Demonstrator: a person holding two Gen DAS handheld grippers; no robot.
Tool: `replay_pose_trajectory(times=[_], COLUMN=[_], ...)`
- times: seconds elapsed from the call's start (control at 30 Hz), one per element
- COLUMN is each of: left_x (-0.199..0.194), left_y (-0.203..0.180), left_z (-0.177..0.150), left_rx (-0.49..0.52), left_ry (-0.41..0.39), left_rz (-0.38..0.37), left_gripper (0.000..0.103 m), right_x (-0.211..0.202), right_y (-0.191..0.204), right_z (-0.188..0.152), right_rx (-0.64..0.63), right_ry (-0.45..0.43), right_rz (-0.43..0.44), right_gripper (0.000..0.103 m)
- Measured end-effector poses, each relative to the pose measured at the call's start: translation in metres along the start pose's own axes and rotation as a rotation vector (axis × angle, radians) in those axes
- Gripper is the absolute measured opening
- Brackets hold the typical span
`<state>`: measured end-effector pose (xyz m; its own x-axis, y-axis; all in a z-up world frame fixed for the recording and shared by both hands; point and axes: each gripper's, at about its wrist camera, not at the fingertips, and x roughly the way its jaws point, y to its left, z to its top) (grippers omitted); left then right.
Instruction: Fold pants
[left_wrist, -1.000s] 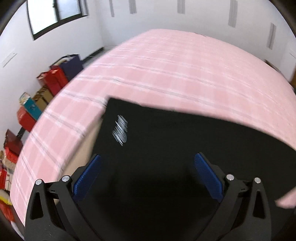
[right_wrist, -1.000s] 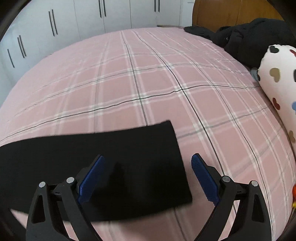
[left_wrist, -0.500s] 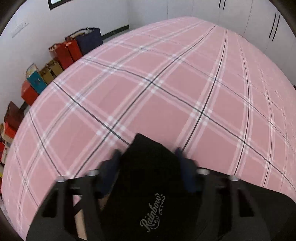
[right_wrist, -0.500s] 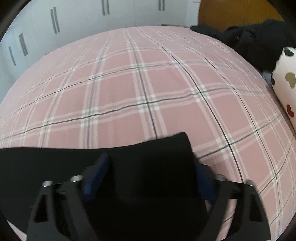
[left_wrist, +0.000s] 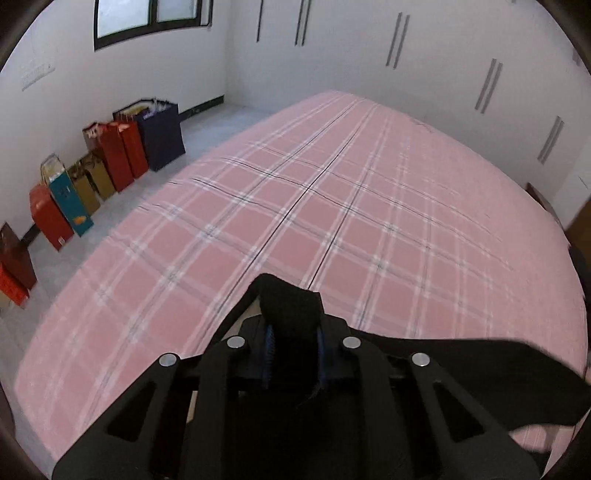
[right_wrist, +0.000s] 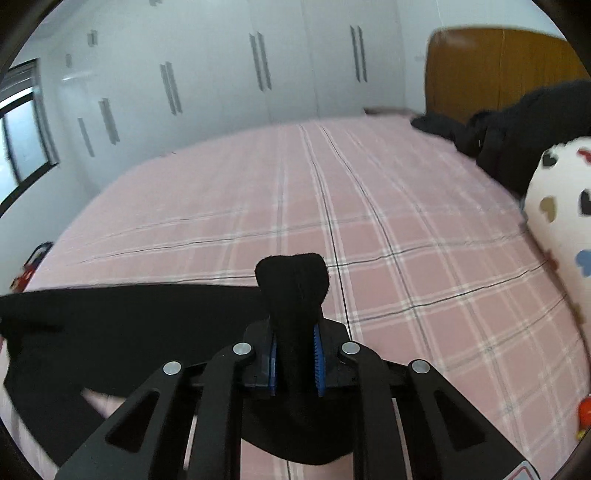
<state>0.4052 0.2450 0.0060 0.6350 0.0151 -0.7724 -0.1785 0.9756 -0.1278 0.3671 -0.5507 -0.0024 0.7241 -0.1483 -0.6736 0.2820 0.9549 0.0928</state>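
Above the bed (left_wrist: 332, 206), the pants (right_wrist: 129, 325) are hanging between the two grippers, lifted off the pink sheet. The left gripper (left_wrist: 293, 349) is clamping a bunched tab of black cloth between its blue pads (left_wrist: 269, 347), and the right gripper (right_wrist: 295, 352) is pinching the other end the same way, a rounded knob of fabric poking out past its fingers.

To do this fold well, I'd say both hands are wanting to travel level and at one pace, keeping the span taut so the cloth is not sagging or twisting, then laying it down square to the plaid lines of the bed. The grip looks deep enough; slipping seems the lesser risk, skew the greater.

The pants are looking soft, matte and limp, draping in a broad dark band. Under them the bed is showing a flat pink check with thin dark stripes. Beyond its far corner a heart-print pillow (right_wrist: 561, 221) and dark clothes (right_wrist: 517, 125) are lying; off its left edge, stiff paper bags (left_wrist: 110, 162) are lining the wall.
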Motion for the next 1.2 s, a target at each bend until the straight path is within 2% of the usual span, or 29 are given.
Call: replay_pose_trajectory(times=[0.1,0.17,0.27,0.33,0.4,0.47,0.5,0.57,0.6,0.63,0.73,0.8,0.83,0.87,0.9,0.97,1.03,1.1,1.2], left_x=[-0.044,-0.053,-0.05,-0.037,-0.034,-0.04,-0.048,-0.058,-0.059,-0.057,-0.036,-0.015,-0.003,0.004,0.009,0.0,-0.016,-0.027,-0.026], left_y=[0.02,0.034,0.059,0.074,0.087,0.101,0.104,0.106,0.105,0.106,0.105,0.11,0.115,0.117,0.119,0.121,0.117,0.117,0.119], left_z=[-0.033,-0.054,-0.097,-0.129,-0.149,-0.167,-0.175,-0.184,-0.187,-0.188,-0.19,-0.193,-0.197,-0.197,-0.197,-0.19,-0.178,-0.17,-0.165], left_rx=[0.015,0.02,0.024,0.006,-0.048,-0.164,-0.22,-0.315,-0.357,-0.384,-0.498,-0.589,-0.647,-0.672,-0.684,-0.684,-0.629,-0.581,-0.552], left_ry=[0.008,0.036,0.103,0.177,0.214,0.23,0.227,0.228,0.228,0.229,0.274,0.323,0.348,0.366,0.393,0.379,0.346,0.335,0.355], left_rz=[-0.019,-0.009,0.035,0.041,0.036,-0.015,-0.054,-0.137,-0.168,-0.177,-0.189,-0.187,-0.198,-0.219,-0.223,-0.232,-0.234,-0.22,-0.192], left_gripper=[0.017,0.018,0.022,0.027,0.035,0.055,0.059,0.076,0.08,0.089,0.091,0.09,0.072,0.03,0.02,0.014,0.009,0.008,0.007], right_x=[-0.046,-0.061,-0.064,-0.057,-0.062,-0.077,-0.088,-0.109,-0.116,-0.127,-0.142,-0.144,-0.141,-0.14,-0.139,-0.139,-0.136,-0.126,-0.094], right_y=[-0.003,-0.009,-0.019,-0.025,-0.032,-0.039,-0.039,-0.035,-0.034,-0.029,-0.017,-0.002,0.0,0.006,0.012,0.017,0.019,0.012,-0.004], right_z=[-0.025,-0.047,-0.092,-0.124,-0.149,-0.161,-0.165,-0.172,-0.178,-0.184,-0.202,-0.213,-0.216,-0.22,-0.222,-0.218,-0.208,-0.196,-0.168], right_rx=[-0.047,-0.068,-0.079,-0.077,-0.039,0.023,0.05,0.089,0.108,0.137,0.188,0.197,0.199,0.202,0.214,0.245,0.294,0.34,0.485], right_ry=[0.001,0.023,0.108,0.178,0.21,0.203,0.191,0.167,0.158,0.149,0.162,0.185,0.197,0.211,0.223,0.216,0.202,0.202,0.198], right_rz=[0.011,0.0,-0.047,-0.1,-0.16,-0.185,-0.195,-0.193,-0.188,-0.167,-0.118,-0.098,-0.089,-0.077,-0.06,-0.029,0.006,0.016,0.053], right_gripper=[0.014,0.015,0.021,0.033,0.049,0.057,0.06,0.068,0.07,0.071,0.072,0.072,0.072,0.072,0.072,0.072,0.074,0.076,0.076])
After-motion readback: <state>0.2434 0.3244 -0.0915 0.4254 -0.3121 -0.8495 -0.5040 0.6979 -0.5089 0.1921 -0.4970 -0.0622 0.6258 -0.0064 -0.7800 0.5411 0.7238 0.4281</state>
